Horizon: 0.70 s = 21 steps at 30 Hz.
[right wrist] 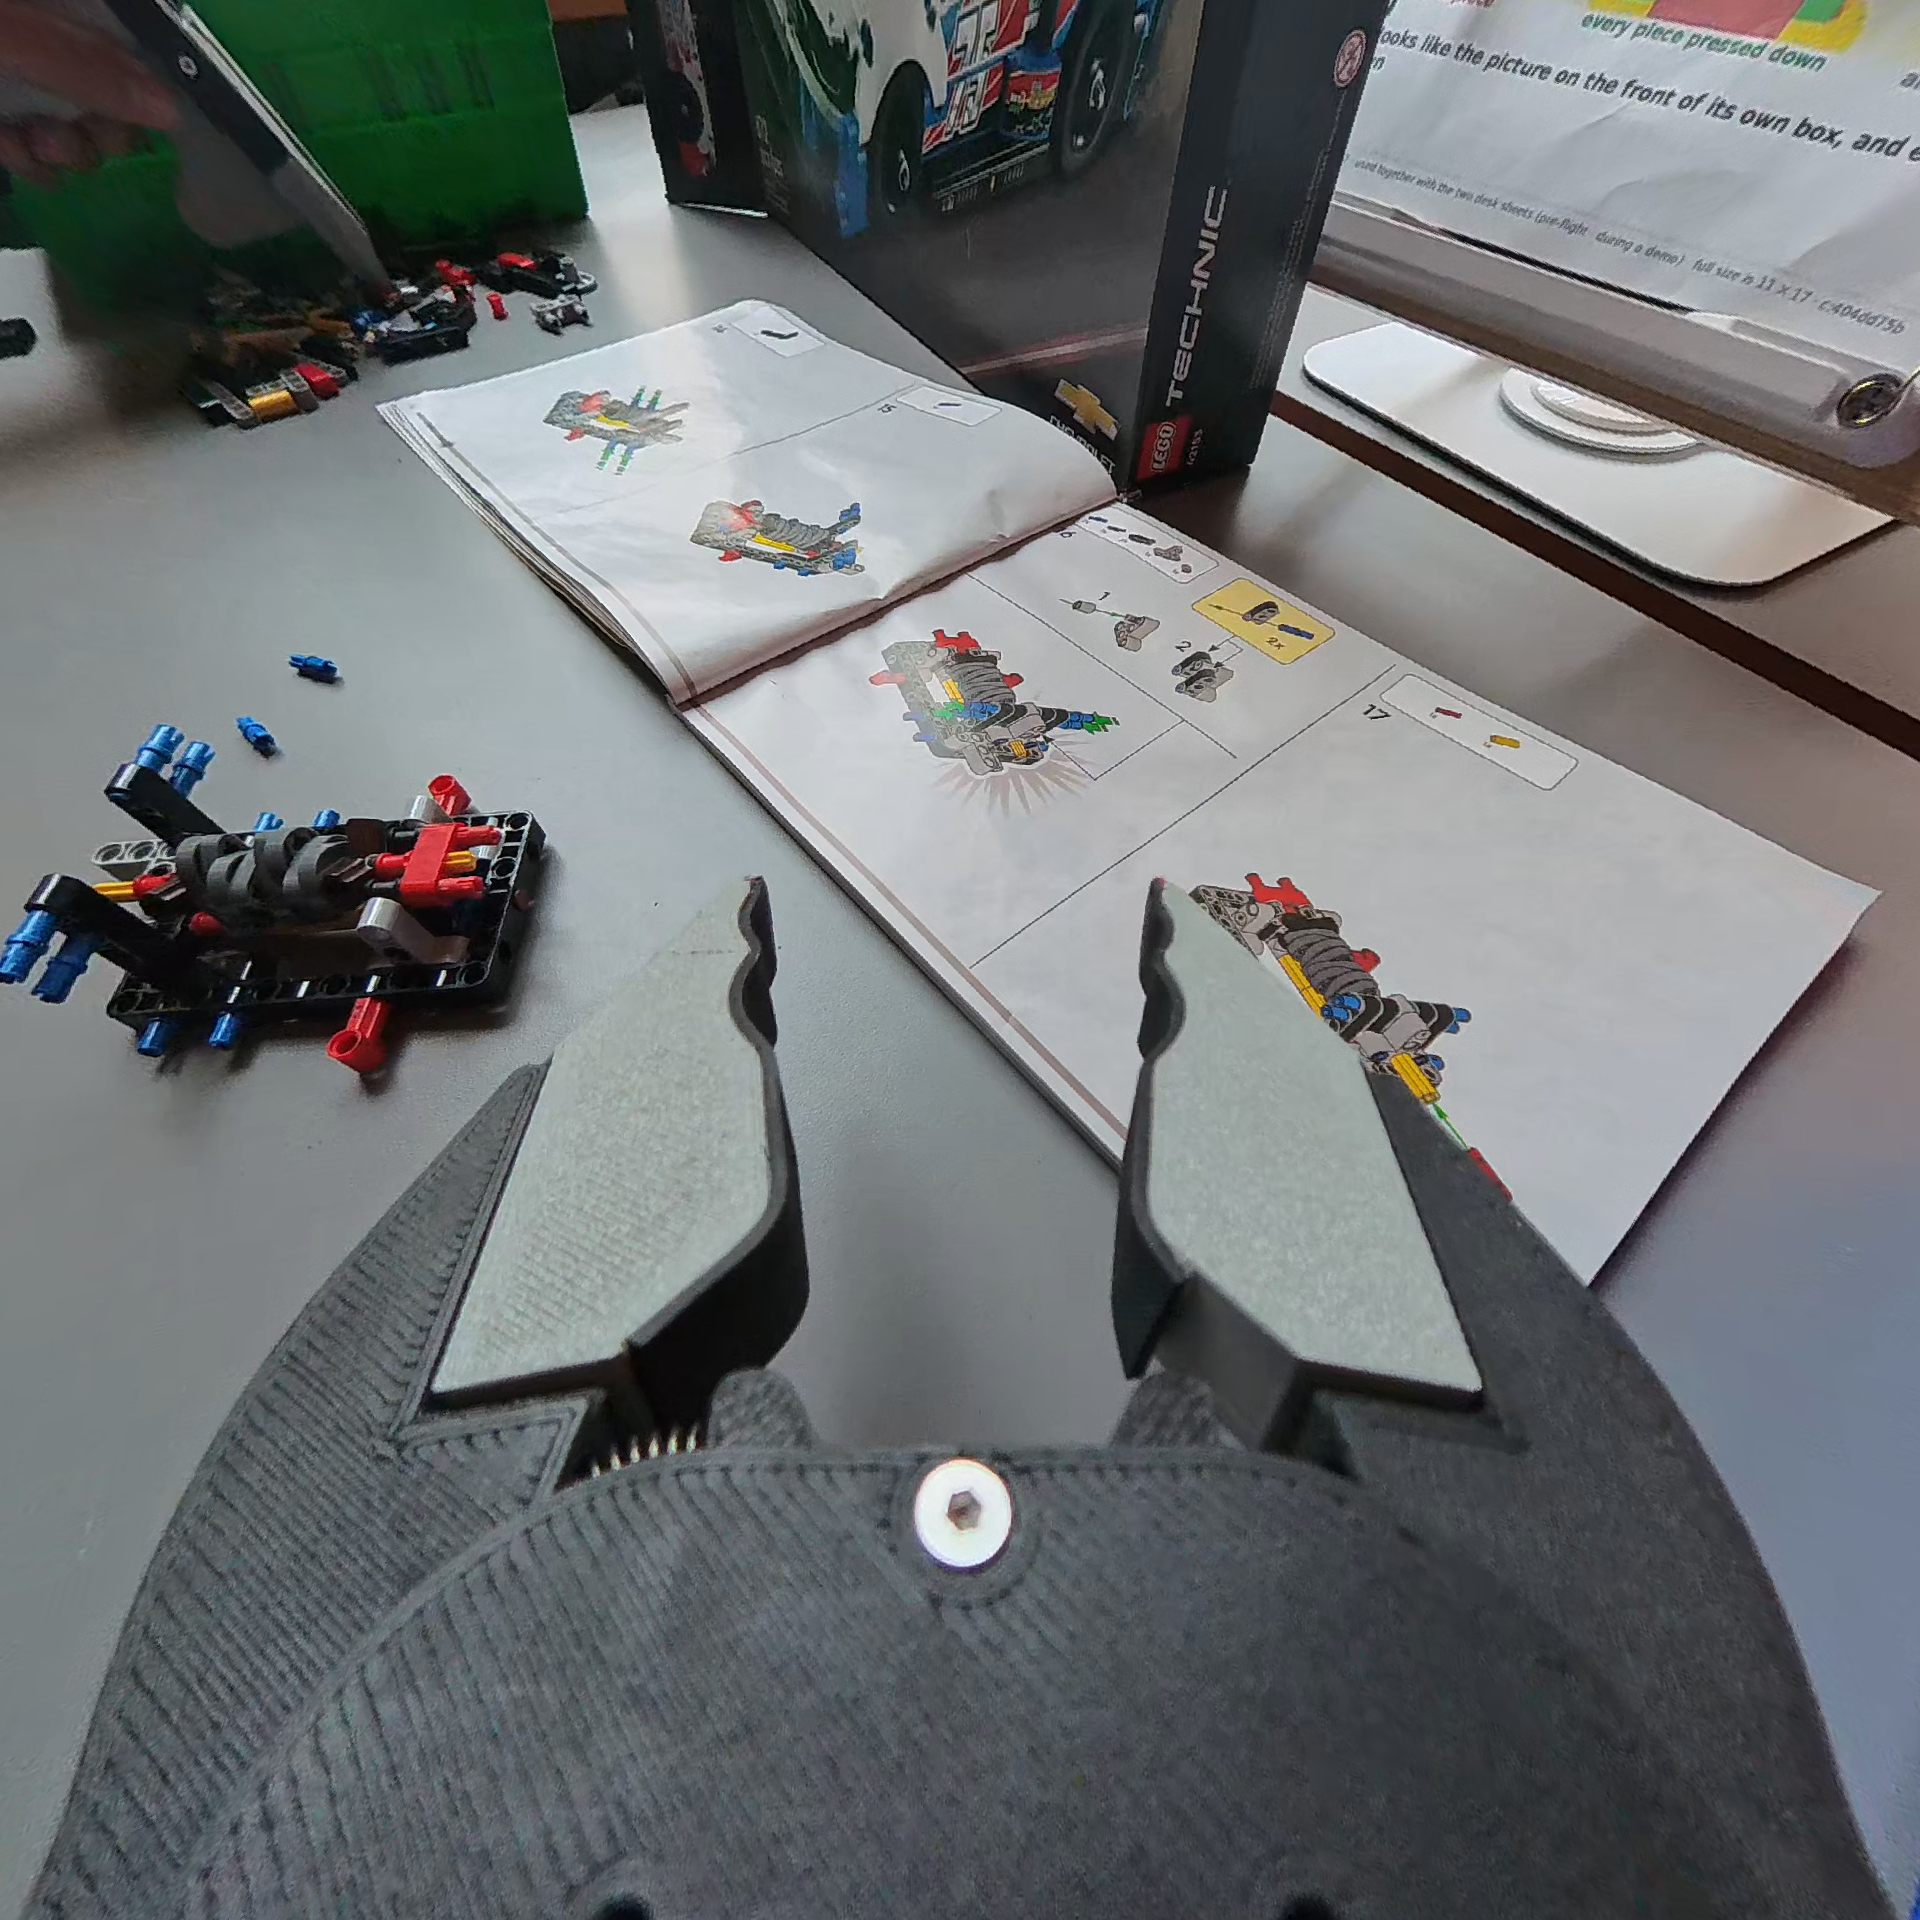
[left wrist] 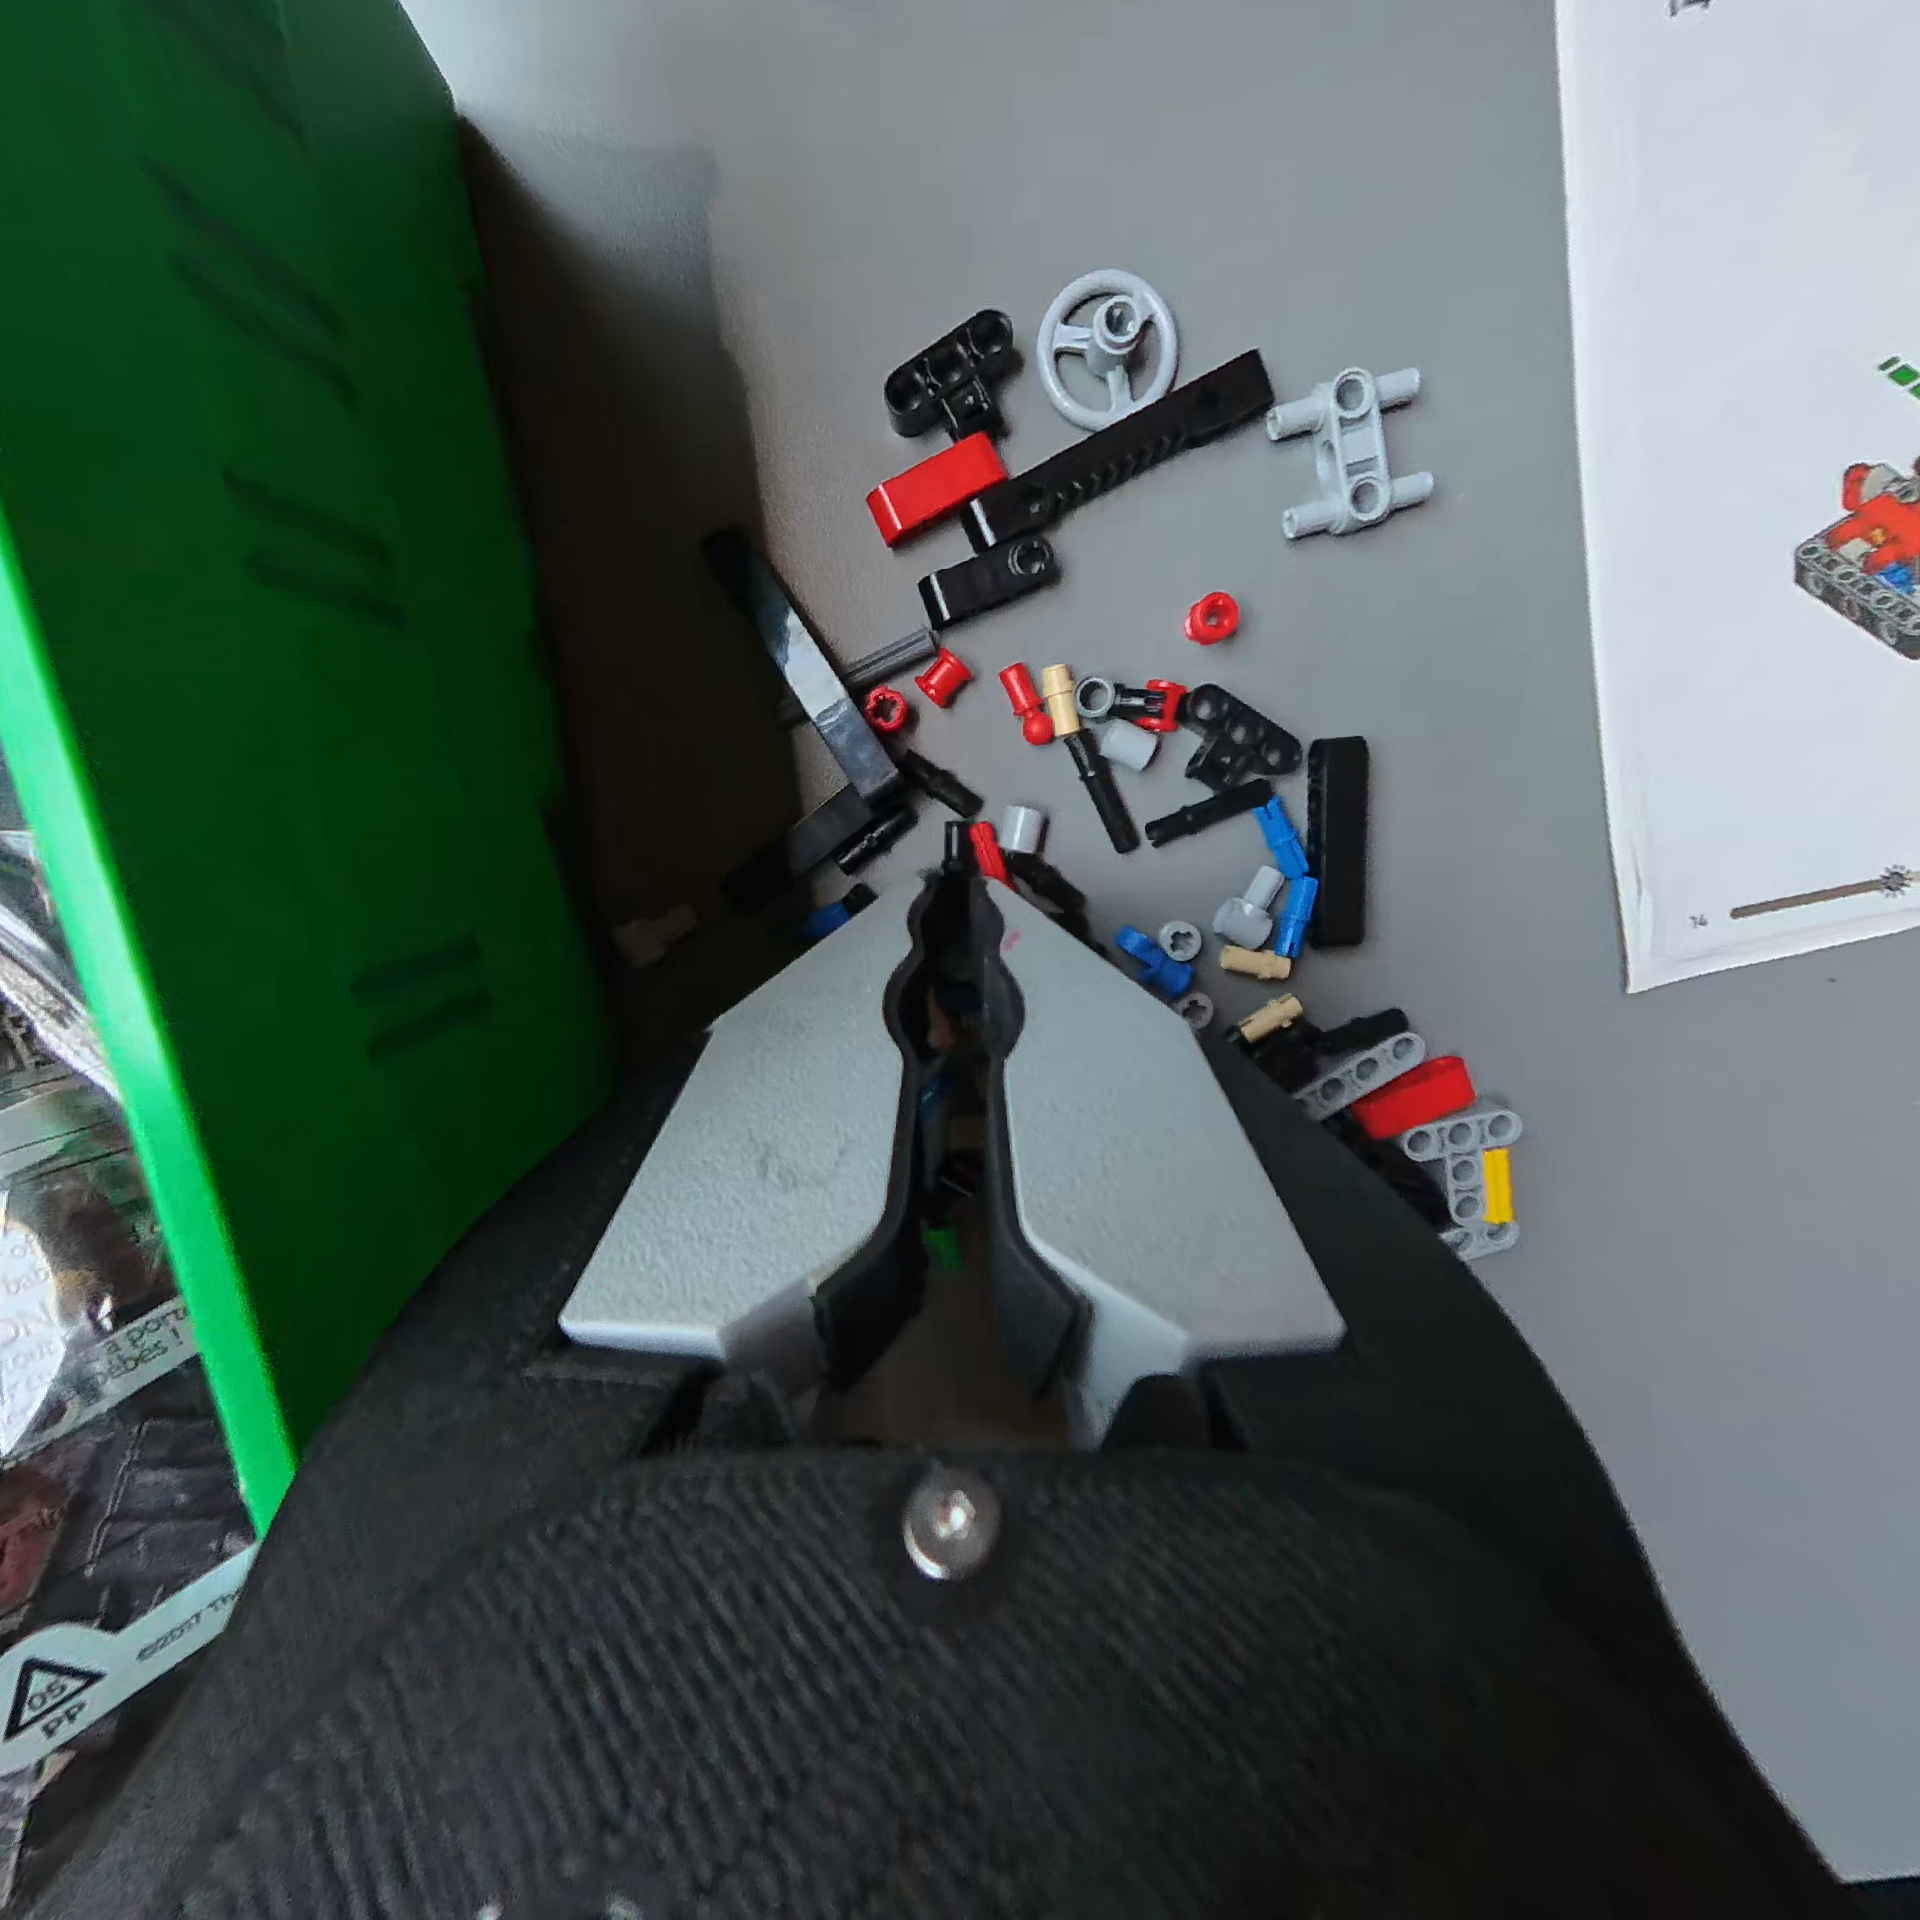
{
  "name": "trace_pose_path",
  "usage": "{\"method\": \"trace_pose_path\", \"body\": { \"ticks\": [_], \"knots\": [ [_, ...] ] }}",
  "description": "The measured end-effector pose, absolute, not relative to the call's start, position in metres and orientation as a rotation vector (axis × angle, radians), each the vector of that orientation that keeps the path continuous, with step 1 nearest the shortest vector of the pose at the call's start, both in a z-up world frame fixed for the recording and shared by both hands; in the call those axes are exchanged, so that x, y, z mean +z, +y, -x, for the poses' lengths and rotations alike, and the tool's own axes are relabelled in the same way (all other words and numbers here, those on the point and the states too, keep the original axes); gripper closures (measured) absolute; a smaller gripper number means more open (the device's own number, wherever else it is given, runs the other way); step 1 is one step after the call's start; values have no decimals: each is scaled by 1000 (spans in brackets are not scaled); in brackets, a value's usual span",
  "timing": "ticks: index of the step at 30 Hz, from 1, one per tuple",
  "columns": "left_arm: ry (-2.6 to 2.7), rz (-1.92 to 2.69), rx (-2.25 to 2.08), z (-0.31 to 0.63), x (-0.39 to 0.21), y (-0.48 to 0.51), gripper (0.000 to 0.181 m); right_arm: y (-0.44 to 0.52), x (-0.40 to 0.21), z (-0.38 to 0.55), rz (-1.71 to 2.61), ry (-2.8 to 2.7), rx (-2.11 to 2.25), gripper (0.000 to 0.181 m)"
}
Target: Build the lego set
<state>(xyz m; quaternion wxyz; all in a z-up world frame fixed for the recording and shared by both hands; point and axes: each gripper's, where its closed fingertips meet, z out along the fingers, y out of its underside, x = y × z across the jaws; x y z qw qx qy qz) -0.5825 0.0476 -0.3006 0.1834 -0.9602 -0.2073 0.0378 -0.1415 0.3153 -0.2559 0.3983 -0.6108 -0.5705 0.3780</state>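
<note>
Progress: I judge roughly midway; part-built chassis (right wrist: pixel 281 904) sits left of frame on the desk (right wrist: pixel 312 1195) | loose parts (left wrist: pixel 1132 717) left unfitted, frame centre | left gripper (left wrist: pixel 956 868) jaws pinched on a small black pin (left wrist: pixel 952 840) | right gripper (right wrist: pixel 956 914) jaws wide, empty.

Writing is present on the dark box (right wrist: pixel 1195 312) side panel, the open booklet (right wrist: pixel 1039 675) pages, and the white sheet (right wrist: pixel 1662 125) behind.

Grey fingers (right wrist: pixel 644 1143), ribbed black mounts
</note>
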Motion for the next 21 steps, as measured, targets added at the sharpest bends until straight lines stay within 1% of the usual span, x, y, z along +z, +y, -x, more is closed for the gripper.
{"method": "trace_pose_path", "body": {
  "ticks": [3,6,10,14,16,18,21],
  "knots": [
    [-566,2644,81,577,-284,52,179,315,-256,142,1546,-1446,956,114],
    [-489,2588,83,561,-254,54,179,315,-256,142,1546,-1448,955,114],
    [-165,2594,-58,479,-226,67,179,314,-257,142,1547,-1457,953,115],
    [247,2666,-278,356,-251,77,179,312,-259,142,1544,-1474,950,117],
    [396,2714,-299,317,-272,76,179,311,-259,143,1543,-1480,947,117],
    [493,2747,-286,297,-289,76,179,310,-259,143,1541,-1485,948,117],
    [565,2775,-232,292,-305,78,179,308,-259,142,1536,-1491,953,118]
  ]
}}
